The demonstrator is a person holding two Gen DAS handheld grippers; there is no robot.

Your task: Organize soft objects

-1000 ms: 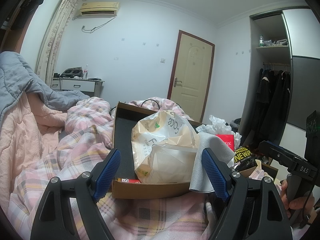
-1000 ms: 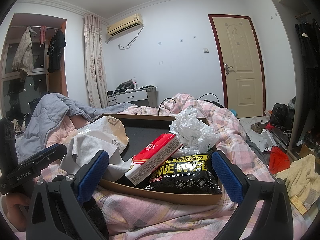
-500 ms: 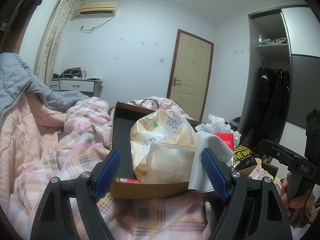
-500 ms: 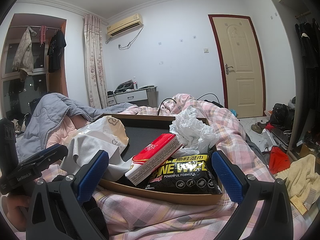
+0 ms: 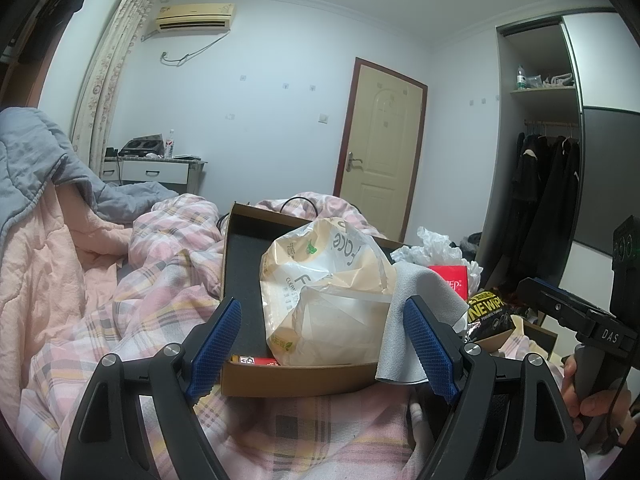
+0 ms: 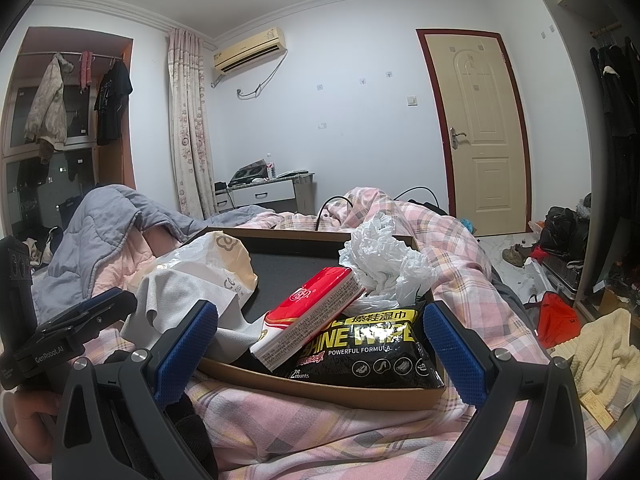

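Black wipes pack (image 6: 372, 350), between the right tool's fingers: "SHINE WIPE", "POWERFUL FORMULA", "12 counts" (Chinese line above). Cream bag (image 5: 320, 296) ahead of the left tool: "Face". Left gripper body (image 6: 60, 344): "GenRobot.AI". Right gripper body (image 5: 580, 320): "DAS".

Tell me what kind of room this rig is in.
A lived-in bedroom, most likely: a bed with a pink plaid quilt, an open wardrobe of hanging dark coats, and a wall air conditioner beside a curtain.

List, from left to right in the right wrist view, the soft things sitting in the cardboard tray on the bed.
Grey cloth → beige plastic bag → red tissue pack → crumpled white plastic bag. The black wipes pack lies under the last two, so it is left out.
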